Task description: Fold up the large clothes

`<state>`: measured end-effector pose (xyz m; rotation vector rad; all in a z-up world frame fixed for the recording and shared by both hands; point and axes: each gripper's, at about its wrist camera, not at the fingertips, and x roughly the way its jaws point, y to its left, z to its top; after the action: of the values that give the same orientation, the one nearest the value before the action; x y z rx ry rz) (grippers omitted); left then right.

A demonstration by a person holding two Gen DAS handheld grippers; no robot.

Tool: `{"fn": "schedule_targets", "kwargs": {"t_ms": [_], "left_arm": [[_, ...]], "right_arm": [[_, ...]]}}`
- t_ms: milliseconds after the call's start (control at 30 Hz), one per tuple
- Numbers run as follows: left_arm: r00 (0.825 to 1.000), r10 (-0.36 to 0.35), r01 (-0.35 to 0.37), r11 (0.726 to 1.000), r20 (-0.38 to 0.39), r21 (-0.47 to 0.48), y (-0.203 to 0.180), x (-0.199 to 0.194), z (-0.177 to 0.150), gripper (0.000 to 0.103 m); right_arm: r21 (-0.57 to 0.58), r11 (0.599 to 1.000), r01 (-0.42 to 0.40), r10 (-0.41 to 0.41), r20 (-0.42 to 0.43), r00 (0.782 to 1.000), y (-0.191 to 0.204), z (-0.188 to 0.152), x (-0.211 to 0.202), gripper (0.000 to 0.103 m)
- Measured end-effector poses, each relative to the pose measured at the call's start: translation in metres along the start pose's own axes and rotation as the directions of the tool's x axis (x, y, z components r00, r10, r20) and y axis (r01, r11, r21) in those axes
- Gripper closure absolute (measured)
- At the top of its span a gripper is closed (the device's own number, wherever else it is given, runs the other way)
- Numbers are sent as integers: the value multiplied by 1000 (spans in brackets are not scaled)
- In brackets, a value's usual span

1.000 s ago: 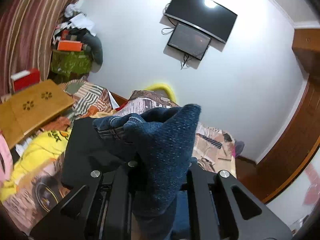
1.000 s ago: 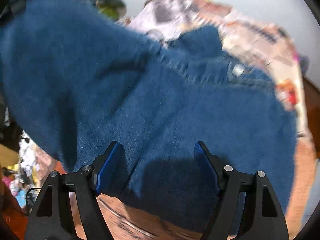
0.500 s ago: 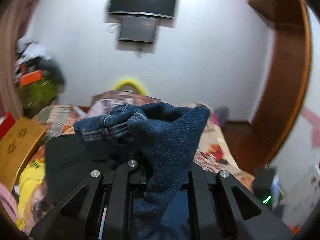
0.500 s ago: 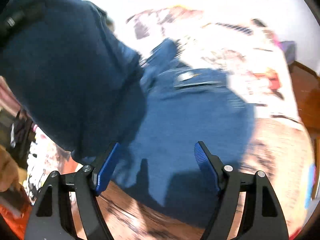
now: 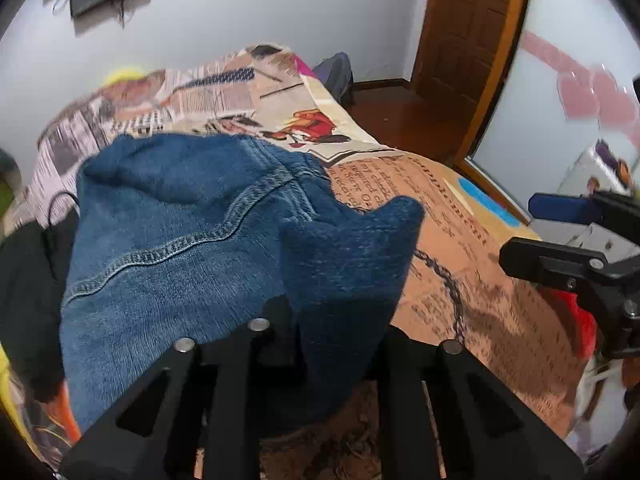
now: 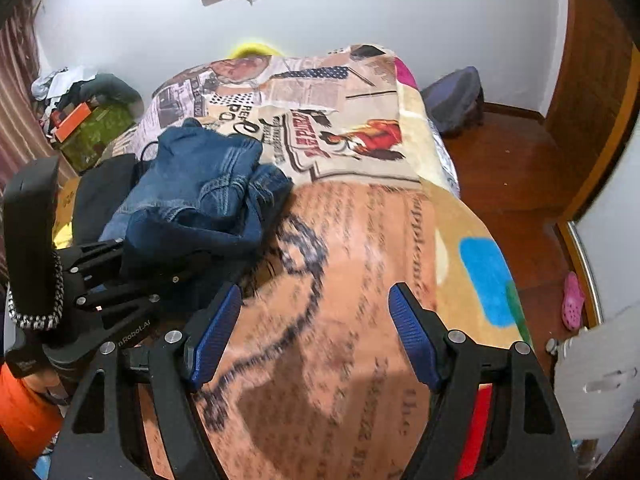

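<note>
Left fingers (image 5: 332, 344) opening, jeans (image 5: 192, 232) between.

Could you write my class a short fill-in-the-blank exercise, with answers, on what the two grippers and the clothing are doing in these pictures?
1. The left gripper has a fold of the blue ____ jeans between its fingers.
2. The right gripper has ____ between its blue pads.
3. The jeans lie on a printed ____ that covers the bed.
4. A pink ____ lies on the wooden floor.

Missing words: denim; nothing; blanket; shoe
</note>
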<state>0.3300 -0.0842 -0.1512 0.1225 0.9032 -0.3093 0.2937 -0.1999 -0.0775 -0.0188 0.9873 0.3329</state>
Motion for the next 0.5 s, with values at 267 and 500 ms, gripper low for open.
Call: {"fn": "schedule_targets", "kwargs": {"t_ms": [267, 500], "left_arm": [[999, -37, 37, 999, -13, 13, 5, -35, -6, 57], [989, 103, -105, 994, 110, 18, 37, -88, -19, 28]], "right_arm": [[-28, 998, -51, 52, 28, 998, 12, -11, -23, 30], [-67, 991, -114, 118, 66, 991, 40, 10, -29, 30]]}}
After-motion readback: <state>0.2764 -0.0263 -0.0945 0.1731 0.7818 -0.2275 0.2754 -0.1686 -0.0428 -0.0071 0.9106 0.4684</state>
